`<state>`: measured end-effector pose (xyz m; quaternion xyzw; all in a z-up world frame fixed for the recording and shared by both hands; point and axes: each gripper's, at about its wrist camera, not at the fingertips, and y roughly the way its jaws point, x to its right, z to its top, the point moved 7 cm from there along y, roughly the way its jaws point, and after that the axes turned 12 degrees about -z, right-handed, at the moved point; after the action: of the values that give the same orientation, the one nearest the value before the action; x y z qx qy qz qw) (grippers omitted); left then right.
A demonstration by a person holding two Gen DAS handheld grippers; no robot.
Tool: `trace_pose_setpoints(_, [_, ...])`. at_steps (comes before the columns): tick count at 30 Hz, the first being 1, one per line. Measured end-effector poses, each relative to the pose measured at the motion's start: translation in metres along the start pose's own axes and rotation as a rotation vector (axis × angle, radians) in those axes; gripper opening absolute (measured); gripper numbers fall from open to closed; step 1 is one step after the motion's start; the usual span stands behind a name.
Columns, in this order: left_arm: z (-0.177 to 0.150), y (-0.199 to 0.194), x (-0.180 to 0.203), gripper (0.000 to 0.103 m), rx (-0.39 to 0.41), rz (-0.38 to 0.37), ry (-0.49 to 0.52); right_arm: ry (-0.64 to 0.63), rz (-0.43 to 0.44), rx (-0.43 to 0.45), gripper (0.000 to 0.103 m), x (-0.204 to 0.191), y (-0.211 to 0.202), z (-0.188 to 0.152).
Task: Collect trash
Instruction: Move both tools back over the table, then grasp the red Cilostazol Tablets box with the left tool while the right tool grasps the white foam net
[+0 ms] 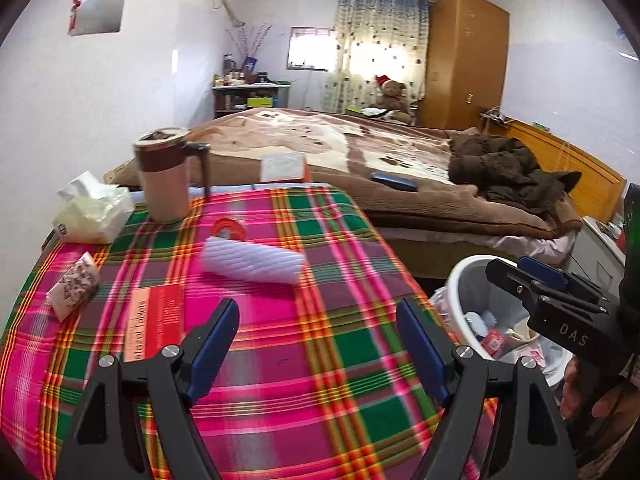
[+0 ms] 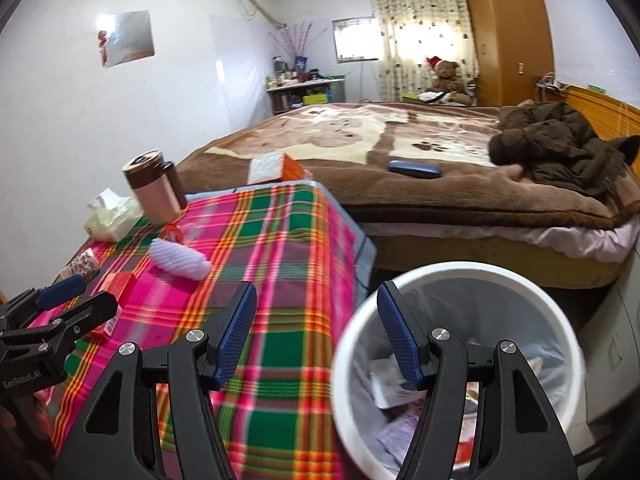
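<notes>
My left gripper (image 1: 316, 312) stands open and empty over the plaid tablecloth (image 1: 320, 380). Ahead of it on the cloth lie a white ribbed object (image 1: 252, 260), a red ring-shaped piece (image 1: 230, 228), a flat red packet (image 1: 154, 320) and a small patterned packet (image 1: 76, 290). My right gripper (image 2: 316, 300) is open with nothing between its pads, at the table's right edge beside a white bin (image 2: 460, 270). The bin (image 1: 460, 280) holds several pieces of paper trash. Each gripper shows in the other view: the right gripper (image 1: 520, 276) over the bin, the left gripper (image 2: 76, 300) over the red packet (image 2: 116, 284).
A brown and pink lidded mug (image 1: 164, 176) and a tissue pack (image 1: 94, 212) stand at the table's far left. Behind the table is a bed (image 1: 360, 148) with an orange box (image 1: 284, 168), a blue case (image 1: 394, 181) and a dark jacket (image 1: 500, 168). A wardrobe (image 1: 464, 60) stands at the back.
</notes>
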<state>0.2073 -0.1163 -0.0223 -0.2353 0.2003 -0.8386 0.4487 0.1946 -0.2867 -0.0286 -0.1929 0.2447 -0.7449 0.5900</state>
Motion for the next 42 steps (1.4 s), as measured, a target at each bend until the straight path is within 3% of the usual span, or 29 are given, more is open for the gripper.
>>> trace_pose_setpoints(16, [-0.027,-0.007,-0.098,0.085,-0.043,0.17,-0.15,-0.18,0.183,-0.054,0.064,-0.09,0.045,0.011])
trace_pose_setpoints(23, [-0.037,0.002,-0.127,0.086,-0.092,0.209,-0.191,-0.231,0.272,-0.088,0.064,-0.122,0.07,0.016])
trace_pose_setpoints(36, [-0.049,0.027,-0.145,0.086,-0.172,0.164,-0.275,-0.35,0.338,-0.166,0.064,-0.156,0.095,0.009])
trace_pose_setpoints(42, [-0.047,0.023,-0.155,0.086,-0.168,0.17,-0.286,-0.391,0.387,-0.225,0.064,-0.17,0.1,0.002])
